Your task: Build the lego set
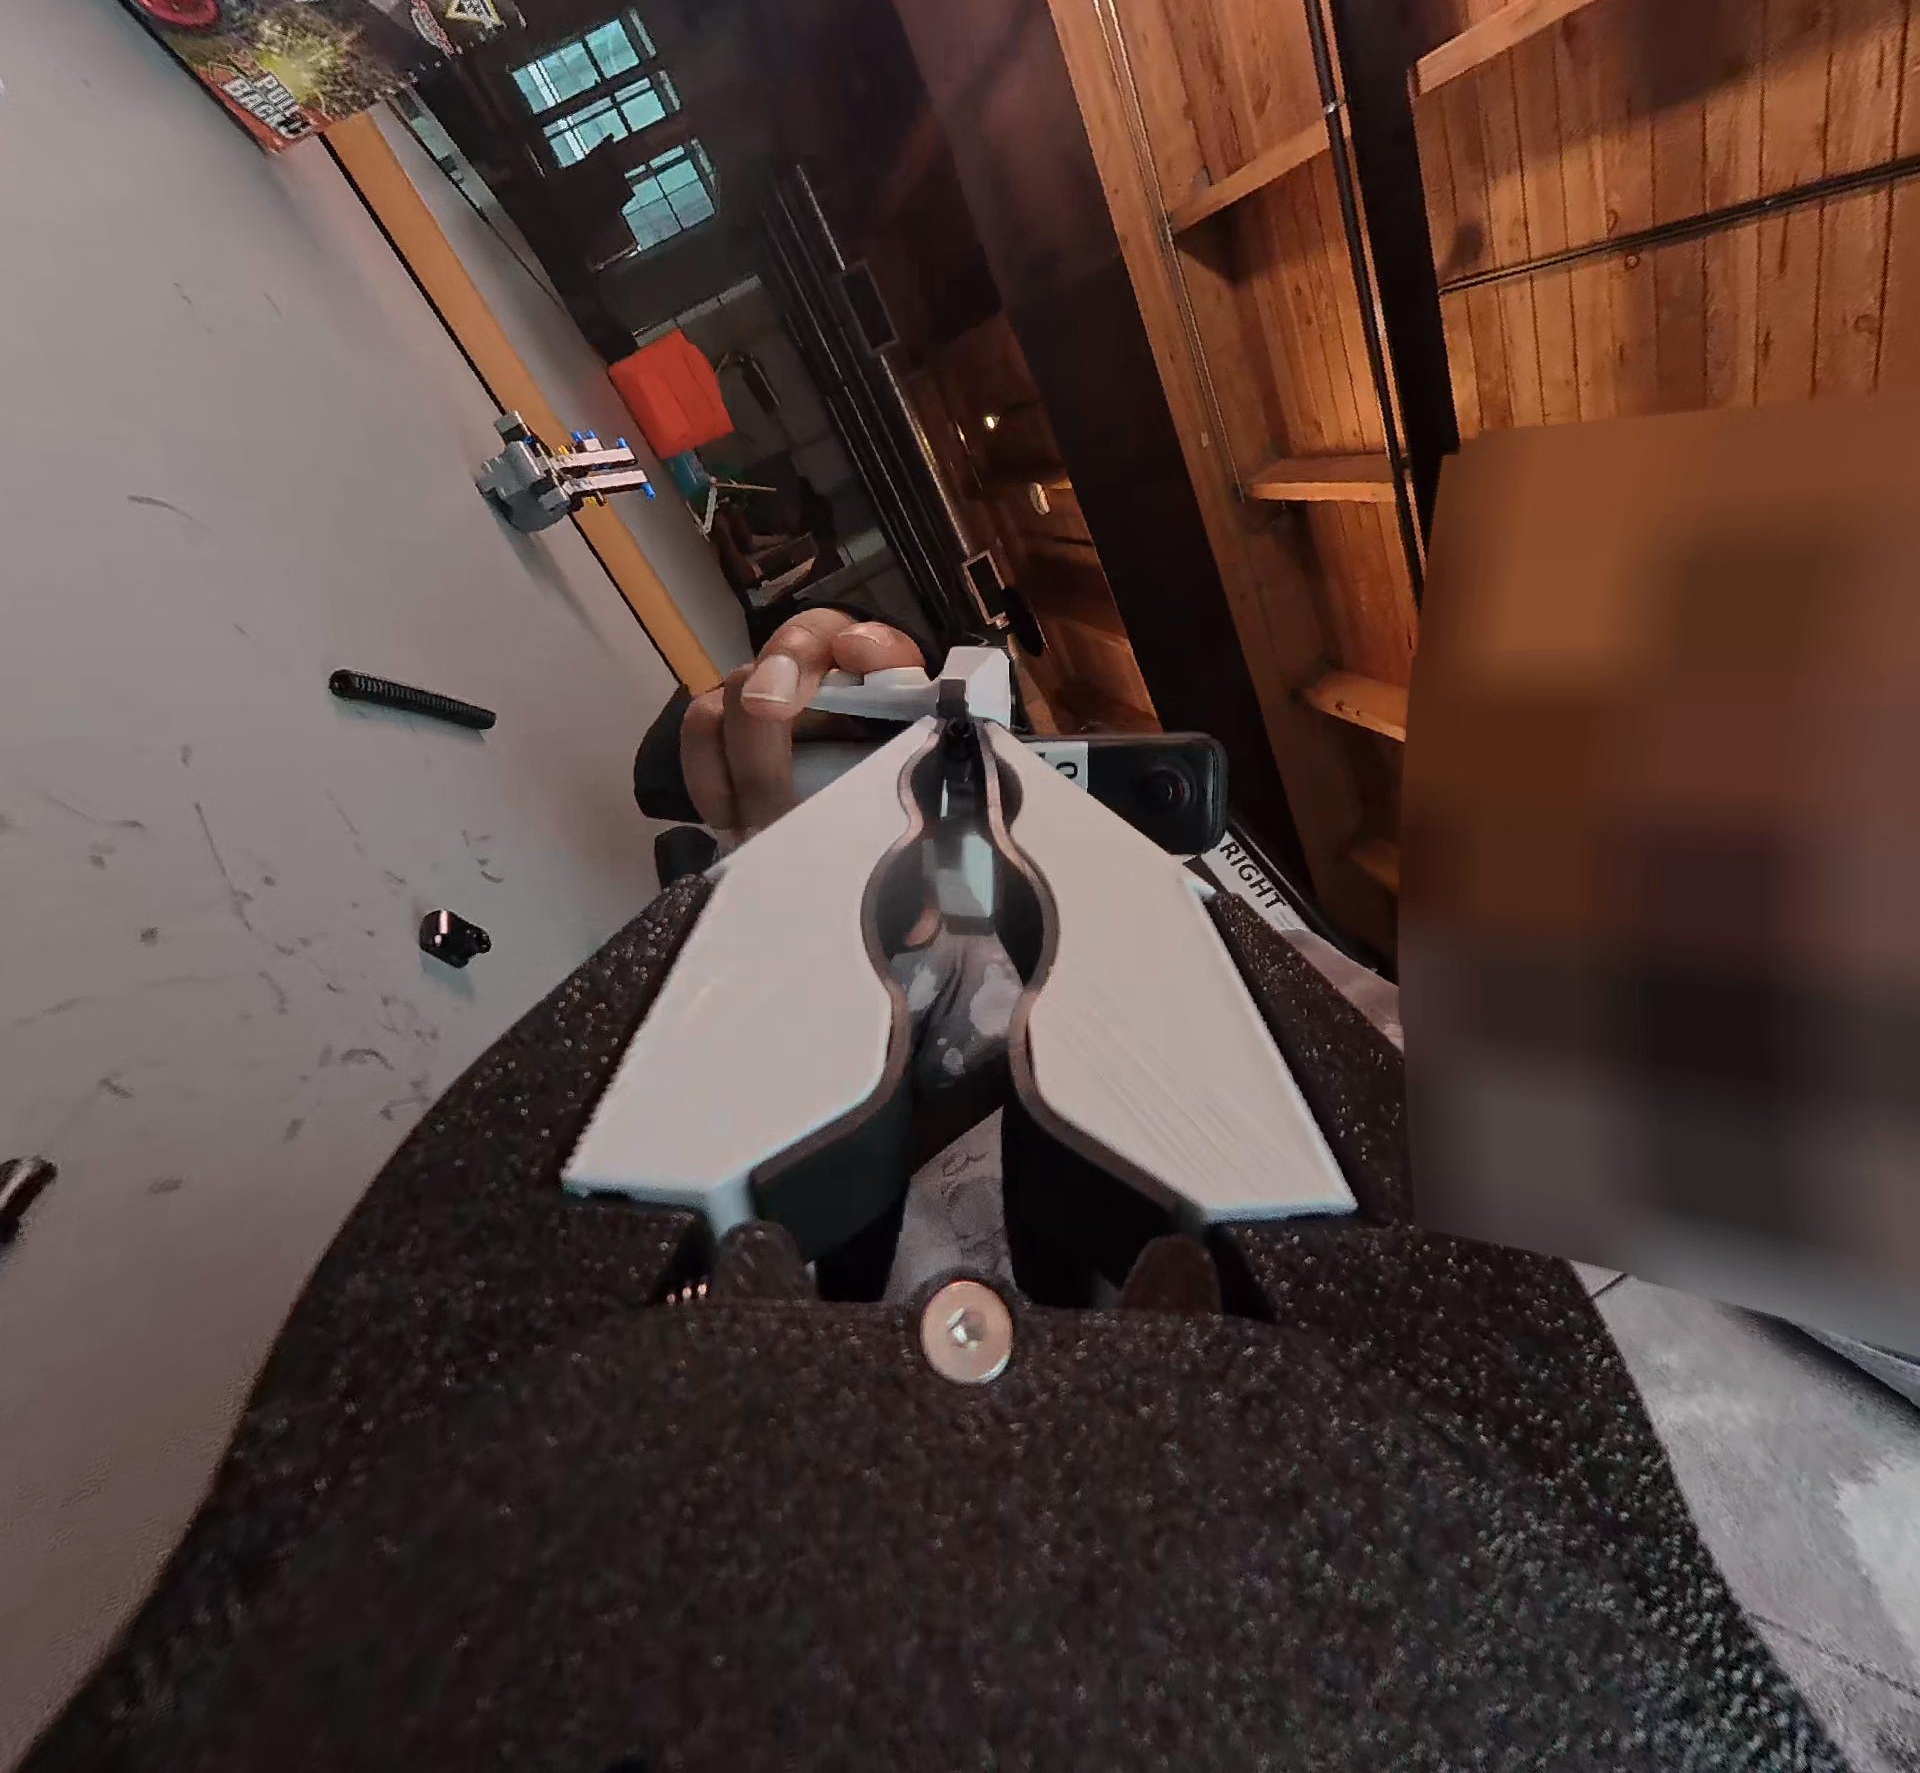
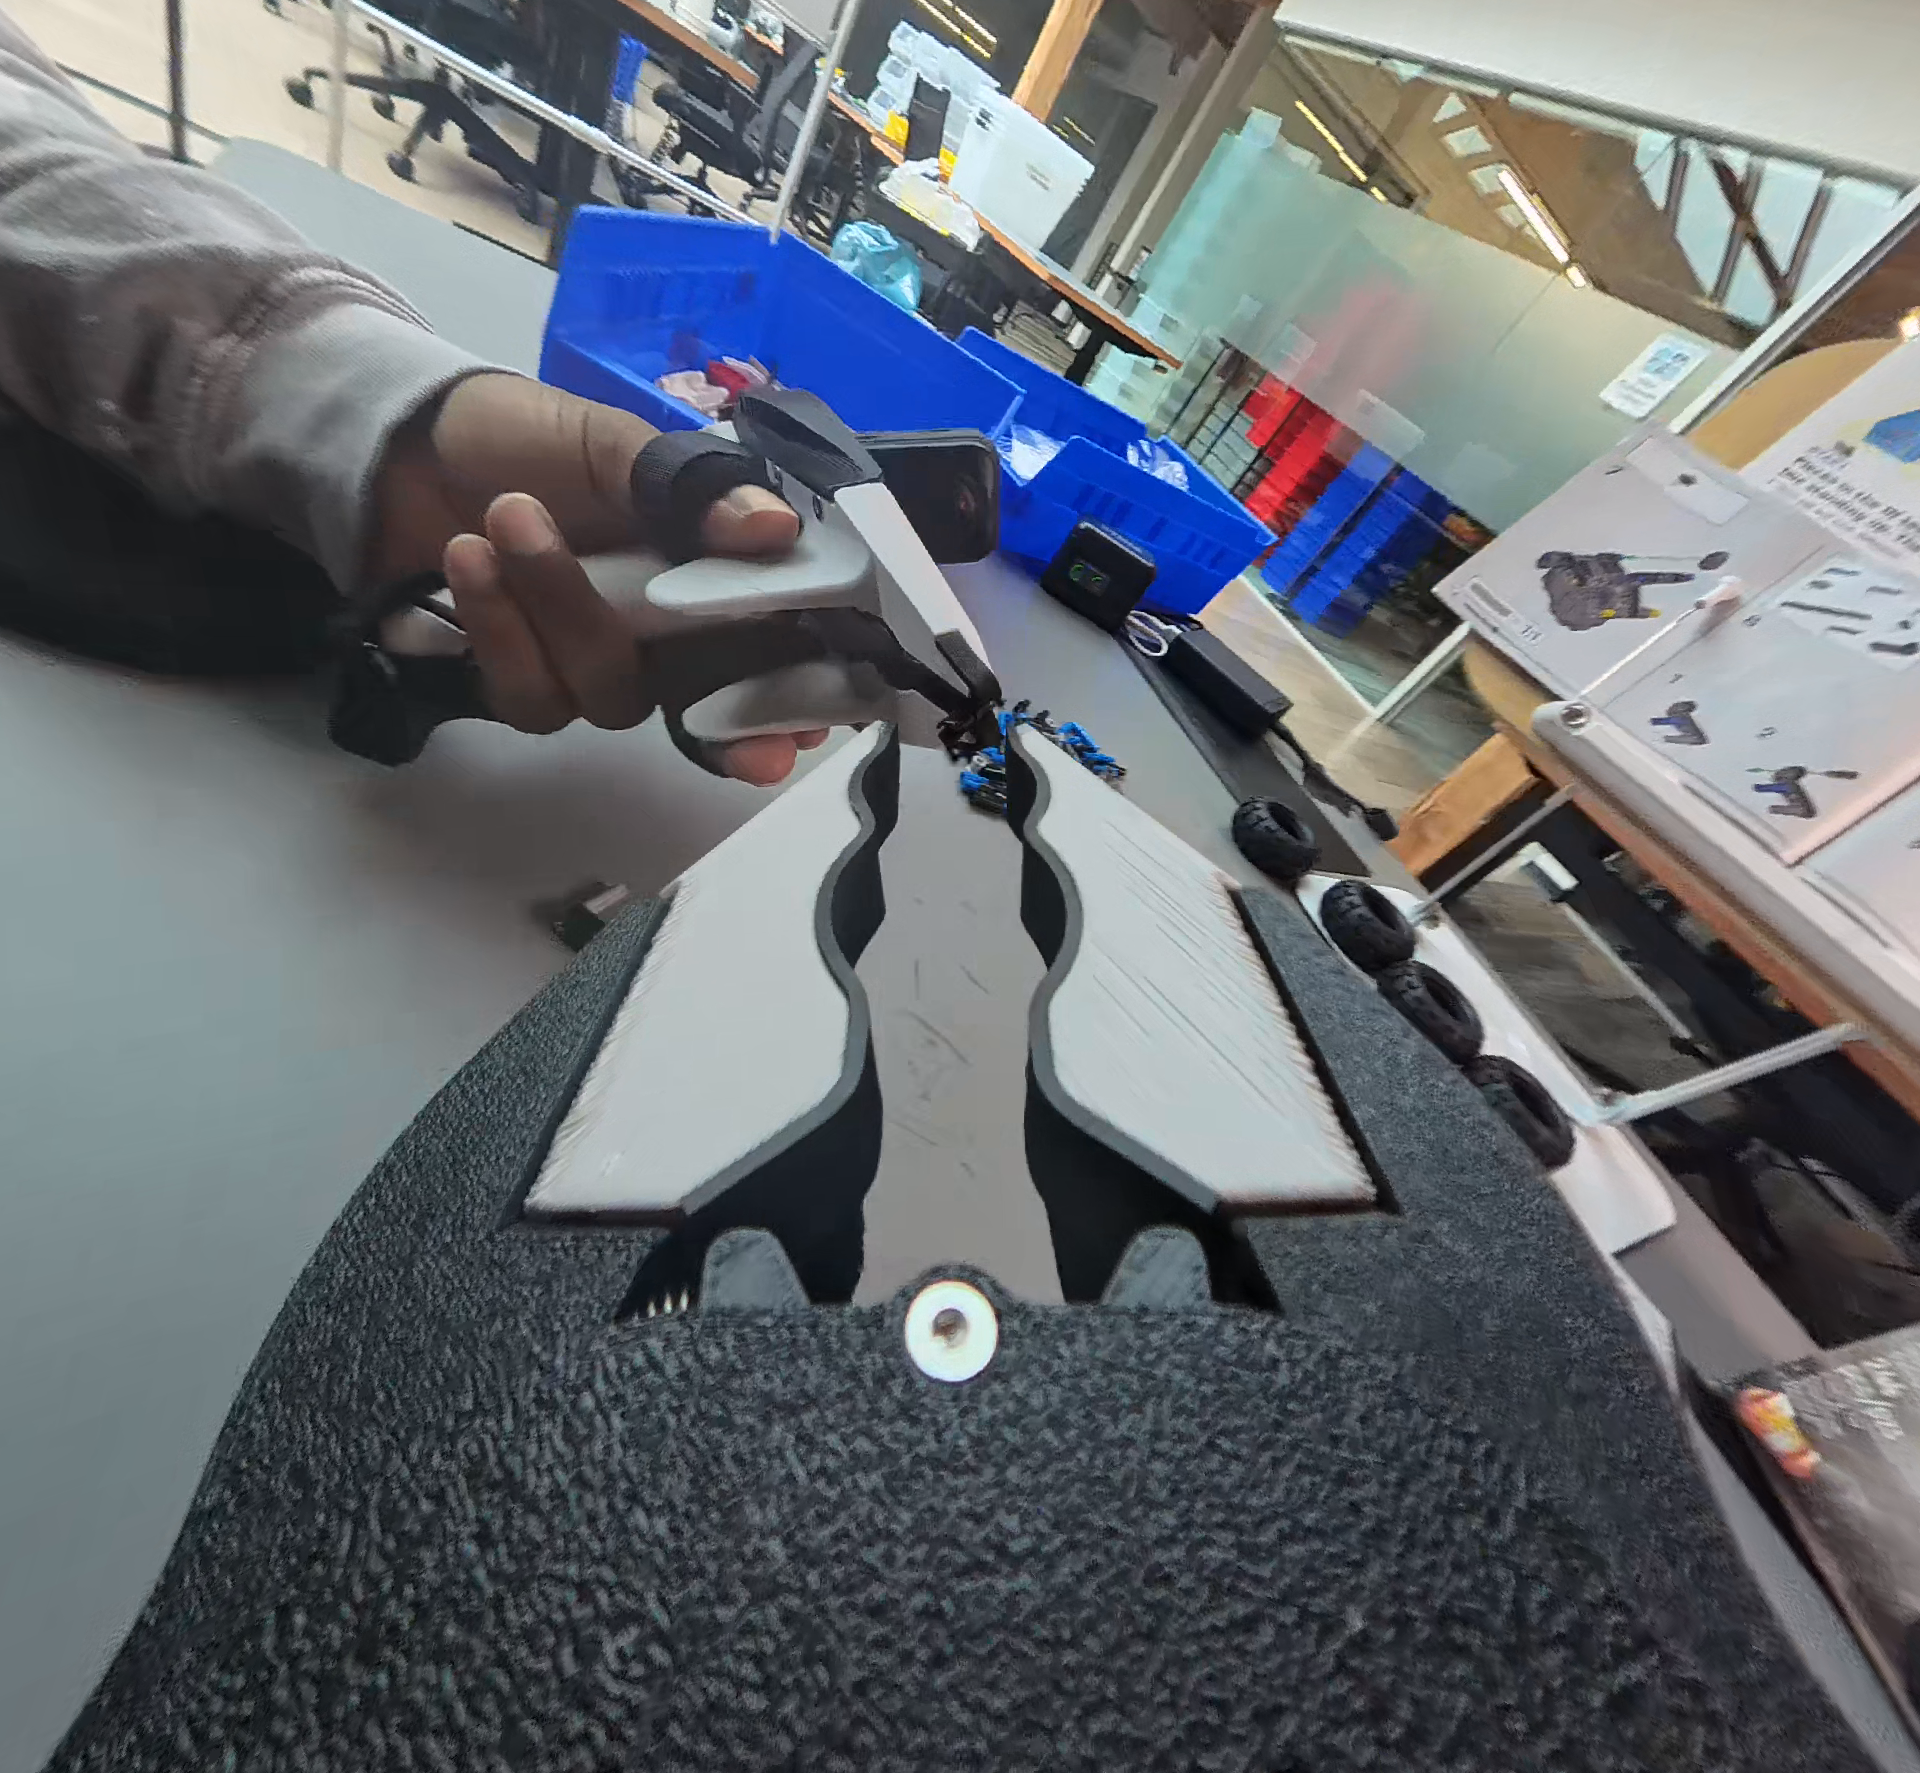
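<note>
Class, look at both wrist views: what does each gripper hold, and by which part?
The left gripper pinches a small black Lego piece by its lower end at the fingertips. The right gripper is open and holds nothing.

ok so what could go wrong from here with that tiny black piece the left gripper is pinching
1. The left gripper holds the small black piece only at its very fingertips, above the table; a slight slip could drop it.
2. The right gripper, open, is tip to tip with it; a misjudged handover may knock the piece loose.
3. A dropped piece might get lost among the blue and black pins below.
</note>
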A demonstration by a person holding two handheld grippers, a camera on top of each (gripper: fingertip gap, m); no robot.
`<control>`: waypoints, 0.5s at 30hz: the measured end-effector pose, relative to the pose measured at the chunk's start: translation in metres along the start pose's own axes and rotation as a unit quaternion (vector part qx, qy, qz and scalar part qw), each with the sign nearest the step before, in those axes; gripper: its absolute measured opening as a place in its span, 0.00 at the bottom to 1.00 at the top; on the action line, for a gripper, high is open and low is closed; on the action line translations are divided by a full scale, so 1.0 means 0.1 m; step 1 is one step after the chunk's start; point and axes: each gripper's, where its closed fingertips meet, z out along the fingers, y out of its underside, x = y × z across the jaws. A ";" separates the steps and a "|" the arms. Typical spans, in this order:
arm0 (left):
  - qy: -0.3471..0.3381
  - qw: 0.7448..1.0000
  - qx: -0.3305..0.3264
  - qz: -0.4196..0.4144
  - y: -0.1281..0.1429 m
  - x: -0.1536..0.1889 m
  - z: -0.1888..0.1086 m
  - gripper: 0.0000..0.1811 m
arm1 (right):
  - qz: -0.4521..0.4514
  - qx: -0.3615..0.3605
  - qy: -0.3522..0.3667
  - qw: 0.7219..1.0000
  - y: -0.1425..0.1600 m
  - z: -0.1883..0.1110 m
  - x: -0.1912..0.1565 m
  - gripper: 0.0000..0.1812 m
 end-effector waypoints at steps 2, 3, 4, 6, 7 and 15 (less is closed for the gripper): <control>0.013 1.000 0.013 -0.013 0.00 0.04 0.03 0.02 | -0.042 -0.012 0.030 0.999 0.00 0.05 0.02 0.10; 0.017 1.000 0.016 -0.017 0.00 0.06 0.04 0.02 | -0.054 -0.011 0.043 0.998 -0.01 0.06 0.04 0.09; 0.021 0.999 0.018 -0.020 0.01 0.07 0.05 0.02 | -0.059 -0.006 0.051 0.997 -0.04 0.07 0.05 0.07; 0.025 0.999 0.022 -0.023 0.01 0.09 0.05 0.02 | -0.061 -0.001 0.056 0.997 -0.06 0.06 0.07 0.06; 0.027 0.999 0.022 -0.024 0.00 0.10 0.05 0.02 | -0.065 0.003 0.060 0.996 -0.08 0.05 0.08 0.05; 0.025 0.999 0.022 -0.042 0.01 0.07 0.05 0.02 | -0.086 0.006 0.060 0.994 -0.06 0.05 0.06 0.04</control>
